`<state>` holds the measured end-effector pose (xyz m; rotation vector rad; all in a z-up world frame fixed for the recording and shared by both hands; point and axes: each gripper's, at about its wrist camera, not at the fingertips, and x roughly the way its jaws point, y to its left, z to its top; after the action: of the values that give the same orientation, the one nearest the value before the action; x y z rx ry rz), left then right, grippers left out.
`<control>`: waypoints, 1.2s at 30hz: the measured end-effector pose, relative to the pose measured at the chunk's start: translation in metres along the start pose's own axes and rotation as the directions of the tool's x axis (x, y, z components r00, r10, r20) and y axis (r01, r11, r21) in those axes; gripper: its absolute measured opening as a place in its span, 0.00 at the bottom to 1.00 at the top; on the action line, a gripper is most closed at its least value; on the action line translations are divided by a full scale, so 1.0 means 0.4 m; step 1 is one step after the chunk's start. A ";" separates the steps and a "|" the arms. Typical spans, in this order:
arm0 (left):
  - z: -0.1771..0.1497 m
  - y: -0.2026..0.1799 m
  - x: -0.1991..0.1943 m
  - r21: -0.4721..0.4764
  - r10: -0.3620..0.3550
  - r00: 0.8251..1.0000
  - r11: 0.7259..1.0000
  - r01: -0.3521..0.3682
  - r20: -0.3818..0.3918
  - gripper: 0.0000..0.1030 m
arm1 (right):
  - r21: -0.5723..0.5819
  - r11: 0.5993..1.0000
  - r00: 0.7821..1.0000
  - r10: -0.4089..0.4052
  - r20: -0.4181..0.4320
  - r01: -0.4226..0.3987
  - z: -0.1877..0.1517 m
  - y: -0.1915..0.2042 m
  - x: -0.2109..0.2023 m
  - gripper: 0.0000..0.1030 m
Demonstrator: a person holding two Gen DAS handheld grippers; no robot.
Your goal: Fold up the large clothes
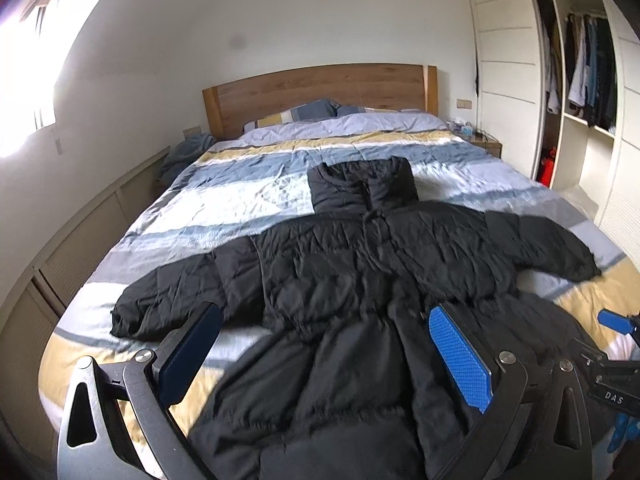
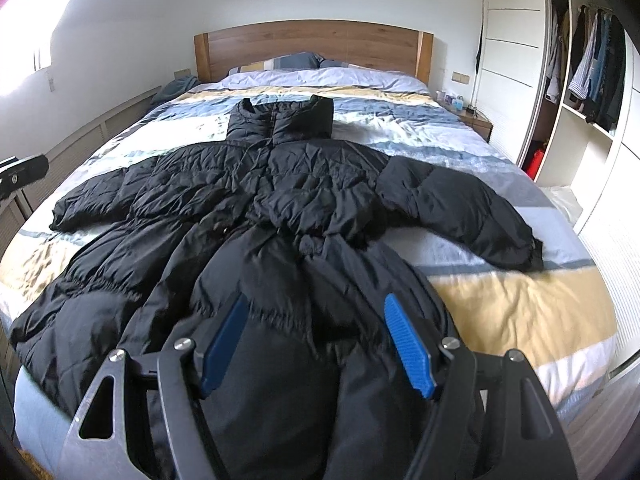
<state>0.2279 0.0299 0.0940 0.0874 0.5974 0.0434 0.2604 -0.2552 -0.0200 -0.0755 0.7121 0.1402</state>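
Observation:
A long black puffer coat [image 1: 352, 264] lies flat on the bed, collar toward the headboard and both sleeves spread out sideways. It also shows in the right wrist view [image 2: 280, 200]. My left gripper [image 1: 324, 320] is open and empty, hovering over the coat's lower left part near the left sleeve [image 1: 168, 300]. My right gripper [image 2: 316, 308] is open and empty above the coat's lower hem, with the right sleeve [image 2: 460, 208] ahead to the right. Part of the right gripper shows at the right edge of the left wrist view [image 1: 616, 324].
The bed has a striped blue, white and yellow duvet [image 2: 500, 312], pillows and a wooden headboard [image 2: 312, 44]. An open wardrobe with hanging clothes [image 2: 592, 80] stands on the right. A nightstand [image 2: 472, 120] sits beside it. Low cabinets [image 1: 80, 240] and a window line the left wall.

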 end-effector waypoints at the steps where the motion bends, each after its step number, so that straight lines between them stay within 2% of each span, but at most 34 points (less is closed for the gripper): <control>1: 0.014 0.013 0.019 -0.015 0.002 1.000 1.000 -0.002 0.001 0.99 | 0.000 1.000 1.000 0.000 0.003 0.000 0.016 0.001 0.016 0.68; 5: 0.053 0.098 0.114 -0.117 0.008 0.999 0.993 -0.012 -0.036 0.99 | -0.002 1.000 1.000 -0.001 0.008 0.001 0.071 0.010 0.085 0.68; 7: 0.053 0.164 0.178 -0.201 -0.006 0.997 0.980 -0.009 -0.076 0.99 | -0.007 1.000 1.000 0.000 0.005 0.000 0.091 0.018 0.119 0.68; 11: 0.009 0.309 0.290 -0.354 -0.008 0.992 0.934 -0.038 -0.126 0.99 | -0.019 1.000 1.000 0.001 -0.009 -0.001 0.119 0.036 0.184 0.68; 14: -0.033 0.436 0.361 -0.473 -0.010 0.986 0.879 -0.069 -0.164 0.99 | -0.025 1.000 1.000 -0.003 -0.025 0.003 0.128 0.043 0.223 0.68; 16: -0.072 0.523 0.403 -0.560 -0.025 0.983 0.825 -0.082 -0.182 0.99 | -0.028 1.000 0.999 -0.009 -0.037 0.008 0.129 0.047 0.244 0.68; 19: -0.144 0.649 0.460 -0.690 -0.072 0.979 0.719 -0.081 -0.190 0.99 | -0.032 0.999 0.998 -0.021 -0.054 0.019 0.126 0.049 0.268 0.68; 20: -0.163 0.674 0.470 -0.717 -0.083 0.978 0.692 -0.080 -0.190 0.99 | -0.034 0.999 0.998 -0.026 -0.061 0.024 0.124 0.050 0.276 0.68; 24: -0.261 0.785 0.523 -0.851 -0.154 0.975 0.521 -0.056 -0.159 0.95 | -0.043 0.998 0.996 -0.044 -0.077 0.041 0.118 0.046 0.293 0.68; 28: -0.333 0.854 0.555 -0.924 -0.183 0.976 0.380 -0.043 -0.121 0.87 | -0.050 0.997 0.995 -0.061 -0.085 0.057 0.118 0.041 0.300 0.68; 29: -0.345 0.867 0.564 -0.935 -0.192 0.975 0.352 -0.037 -0.111 0.86 | -0.054 0.997 0.994 -0.066 -0.084 0.061 0.119 0.040 0.300 0.68; 35: -0.388 0.917 0.584 -0.973 -0.200 0.978 0.229 -0.018 -0.065 0.74 | -0.047 0.996 0.993 -0.082 -0.084 0.078 0.123 0.025 0.296 0.68; 36: -0.396 0.927 0.586 -0.981 -0.207 0.978 0.192 0.002 -0.038 0.71 | -0.045 0.996 0.993 -0.085 -0.084 0.082 0.122 0.021 0.294 0.68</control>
<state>0.3264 0.4253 -0.1326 -1.2993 0.6422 0.3093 0.3787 -0.2291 -0.0604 -0.1521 0.7906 0.0721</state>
